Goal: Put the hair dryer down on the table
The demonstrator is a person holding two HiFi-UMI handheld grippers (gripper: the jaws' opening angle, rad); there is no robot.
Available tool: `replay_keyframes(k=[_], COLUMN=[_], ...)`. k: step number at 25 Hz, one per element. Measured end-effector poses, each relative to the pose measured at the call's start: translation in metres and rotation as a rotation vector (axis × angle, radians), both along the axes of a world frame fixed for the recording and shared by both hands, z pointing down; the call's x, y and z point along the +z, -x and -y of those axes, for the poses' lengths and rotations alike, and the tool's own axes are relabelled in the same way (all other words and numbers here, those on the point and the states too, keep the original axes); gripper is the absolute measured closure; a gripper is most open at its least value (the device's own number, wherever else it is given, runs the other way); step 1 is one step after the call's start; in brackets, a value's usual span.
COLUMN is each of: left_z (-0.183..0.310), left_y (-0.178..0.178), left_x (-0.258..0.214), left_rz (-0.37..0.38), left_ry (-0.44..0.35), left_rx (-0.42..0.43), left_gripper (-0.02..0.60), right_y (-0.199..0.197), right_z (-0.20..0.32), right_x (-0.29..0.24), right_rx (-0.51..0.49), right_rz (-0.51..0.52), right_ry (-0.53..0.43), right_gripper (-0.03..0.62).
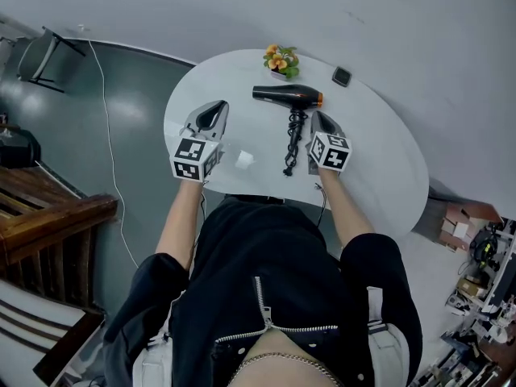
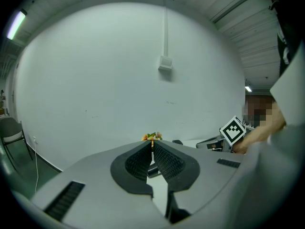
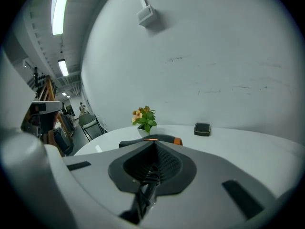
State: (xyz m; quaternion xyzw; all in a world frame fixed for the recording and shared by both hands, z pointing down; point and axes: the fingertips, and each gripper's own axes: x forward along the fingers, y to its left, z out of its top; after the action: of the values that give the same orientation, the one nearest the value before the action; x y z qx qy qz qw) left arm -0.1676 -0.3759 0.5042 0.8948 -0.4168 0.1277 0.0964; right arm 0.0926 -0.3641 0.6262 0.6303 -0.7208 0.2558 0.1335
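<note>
The black hair dryer (image 1: pixel 284 95) with an orange ring lies on its side on the white round table (image 1: pixel 379 164), nozzle end to the right. Its curly black cord (image 1: pixel 292 142) trails toward me. My right gripper (image 1: pixel 319 117) hovers just right of the cord, jaws shut with nothing gripped. In the right gripper view the hair dryer (image 3: pixel 136 142) lies just beyond the shut right gripper (image 3: pixel 153 145), and the cord (image 3: pixel 148 179) shows through the gap behind the pads. My left gripper (image 1: pixel 218 106) is left of the dryer, and in its own view the left gripper (image 2: pixel 152 143) has its tips together and empty.
A small potted plant (image 1: pixel 281 59) and a dark square object (image 1: pixel 342 76) sit at the table's far edge. A small white object (image 1: pixel 244 160) lies between my grippers. A chair (image 1: pixel 40 53), a floor cable (image 1: pixel 109 147) and wooden furniture (image 1: pixel 48 212) are at the left.
</note>
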Motion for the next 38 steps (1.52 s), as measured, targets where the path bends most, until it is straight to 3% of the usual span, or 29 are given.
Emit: replay_keyframes(k=[19,38], left_z=[0.006,0.010], left_y=[-0.023,-0.034], left_x=[-0.022,-0.017], left_rz=[-0.008,-0.015], left_ry=[-0.057,-0.041], left_rx=[0.040,0.051], left_gripper=[0.554,0.554], right_y=[0.022,0.014], right_z=[0.002,-0.005], right_x=[-0.155,-0.137], right_rx=[-0.106,-0.098], right_rz=[-0.068,-0.078], right_ry=[-0.345,-0.323], right_gripper=[0.591,0.591])
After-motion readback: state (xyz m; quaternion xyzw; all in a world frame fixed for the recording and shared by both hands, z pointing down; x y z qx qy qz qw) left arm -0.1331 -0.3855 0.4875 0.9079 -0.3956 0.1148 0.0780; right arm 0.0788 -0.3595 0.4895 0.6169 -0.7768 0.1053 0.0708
